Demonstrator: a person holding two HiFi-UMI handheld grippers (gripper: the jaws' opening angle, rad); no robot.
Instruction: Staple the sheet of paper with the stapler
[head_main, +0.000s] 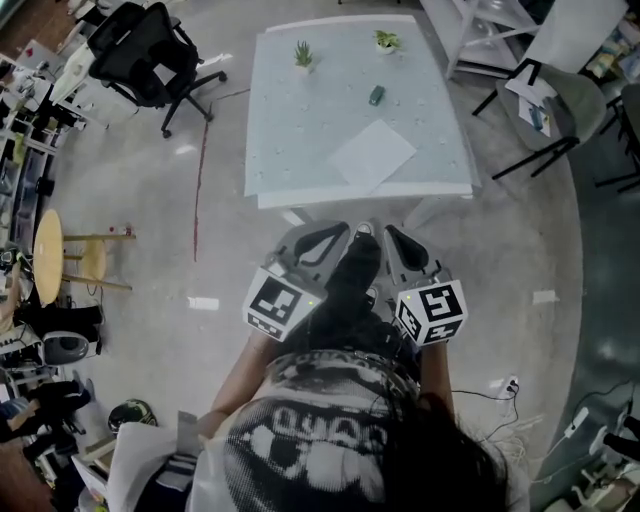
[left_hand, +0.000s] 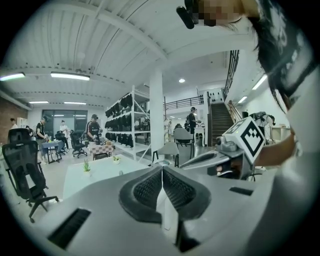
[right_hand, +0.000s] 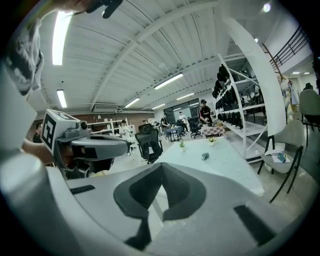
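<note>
One sheet of paper (head_main: 372, 155): it lies flat and askew on the near right part of the table (head_main: 290, 150), one corner close to the near edge, with nothing holding it down.
Stapler (head_main: 376, 95): small and dark, it sits farther back on the same table, apart from the sheet.
Risk to the sheet: thin and loose, it would probably slide under a jaw tip, and a push toward the person could carry it over the near edge.
Risk at the stapler: short and light, it may skid or tip if pressed off-centre. The staple would miss if the corner is not fully in its mouth.
Left gripper (left_hand: 161, 175): jaws clenched together on nothing.
Right gripper (right_hand: 161, 175): jaws likewise pressed together and empty. Both pairs must part before either can take hold.
Sheet relative to the grippers: ahead of both and well apart, across a stretch of floor (head_main: 230, 250), slightly toward the right gripper's side.
Stapler relative to the grippers: farther off still, beyond the sheet.
Far edge of the table: two small potted plants (head_main: 303, 55).
</note>
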